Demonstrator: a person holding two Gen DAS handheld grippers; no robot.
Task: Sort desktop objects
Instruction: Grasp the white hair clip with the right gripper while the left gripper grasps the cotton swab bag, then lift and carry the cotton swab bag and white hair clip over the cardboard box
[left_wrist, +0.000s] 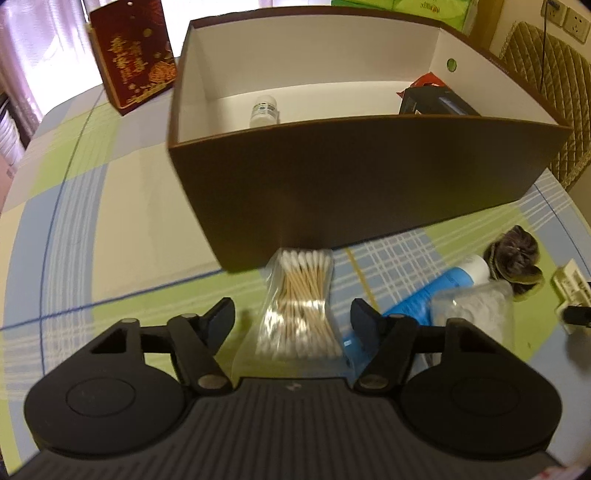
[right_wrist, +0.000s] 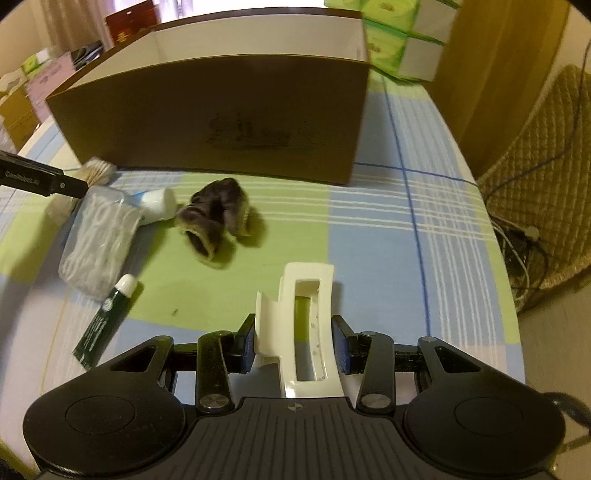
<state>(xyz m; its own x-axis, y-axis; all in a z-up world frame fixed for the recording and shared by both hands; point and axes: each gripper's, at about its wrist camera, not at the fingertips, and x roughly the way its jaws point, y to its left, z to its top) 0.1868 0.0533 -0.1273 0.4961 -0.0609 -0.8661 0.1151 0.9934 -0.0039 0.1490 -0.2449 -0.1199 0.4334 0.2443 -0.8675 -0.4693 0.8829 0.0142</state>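
Observation:
A brown box (left_wrist: 369, 177) with a white inside stands on the checked tablecloth; it holds a small white bottle (left_wrist: 263, 110) and a dark packet (left_wrist: 436, 101). My left gripper (left_wrist: 293, 319) is open, its jaws on either side of a bag of cotton swabs (left_wrist: 301, 302) lying in front of the box. My right gripper (right_wrist: 295, 341) is shut on a white hair claw clip (right_wrist: 303, 325), low over the cloth. The box (right_wrist: 229, 122) also shows in the right wrist view.
A blue tube (left_wrist: 436, 291), a clear bag (right_wrist: 98, 240), a dark scrunchie (right_wrist: 218, 221) and a green tube (right_wrist: 105, 325) lie on the cloth. A red gift box (left_wrist: 135, 51) stands far left. Green tissue packs (right_wrist: 399, 40) and a quilted chair (right_wrist: 535, 177) are at right.

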